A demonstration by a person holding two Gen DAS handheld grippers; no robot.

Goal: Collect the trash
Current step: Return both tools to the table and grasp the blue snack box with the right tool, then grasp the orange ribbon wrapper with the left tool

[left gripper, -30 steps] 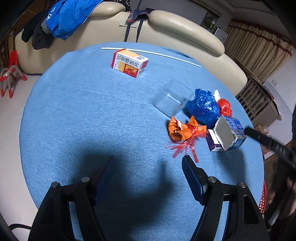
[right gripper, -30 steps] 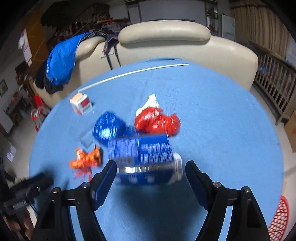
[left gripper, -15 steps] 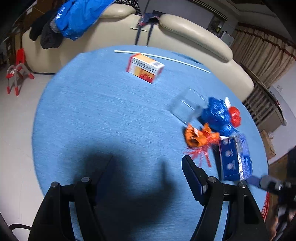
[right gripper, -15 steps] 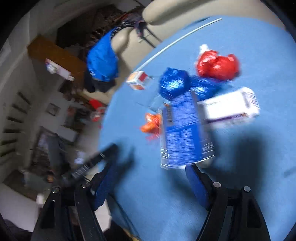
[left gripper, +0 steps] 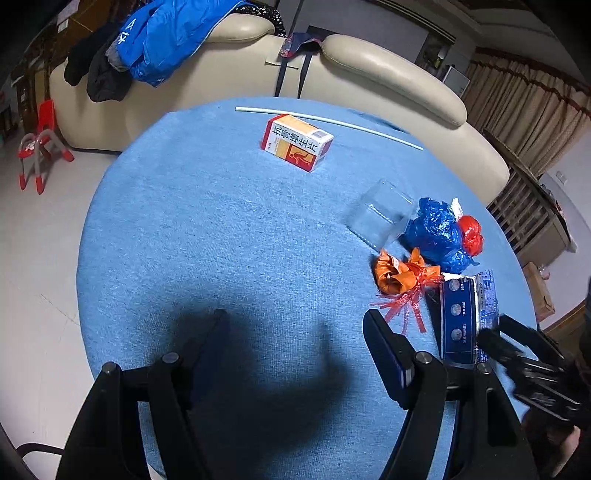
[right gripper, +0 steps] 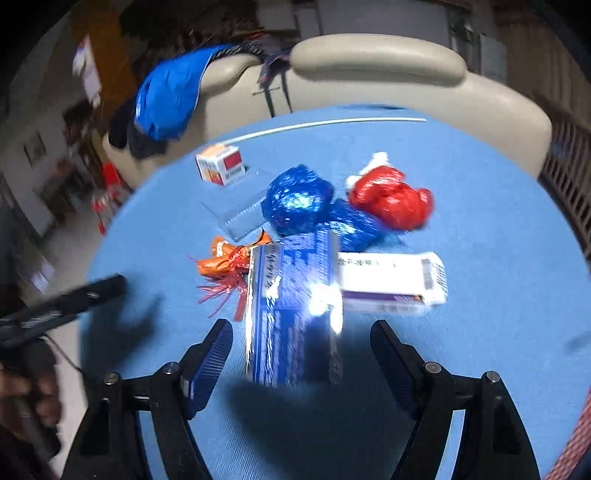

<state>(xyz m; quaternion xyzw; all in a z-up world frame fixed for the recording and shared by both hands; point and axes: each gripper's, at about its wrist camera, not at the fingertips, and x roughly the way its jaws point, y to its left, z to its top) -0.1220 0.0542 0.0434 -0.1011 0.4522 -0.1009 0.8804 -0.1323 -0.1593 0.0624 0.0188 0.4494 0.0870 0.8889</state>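
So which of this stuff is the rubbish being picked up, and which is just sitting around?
Rubbish:
blue carton
white box
orange wrapper
blue bag
red bag
clear tray
orange box
possibly the white stick

Just lying about:
sofa
blue jacket
red stool

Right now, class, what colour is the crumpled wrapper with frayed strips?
Orange crumpled wrapper, red strips; clearest in left wrist view.

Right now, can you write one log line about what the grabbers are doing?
left gripper: open, empty | right gripper: open around blue box, not gripped | table: orange wrapper, red bag waiting
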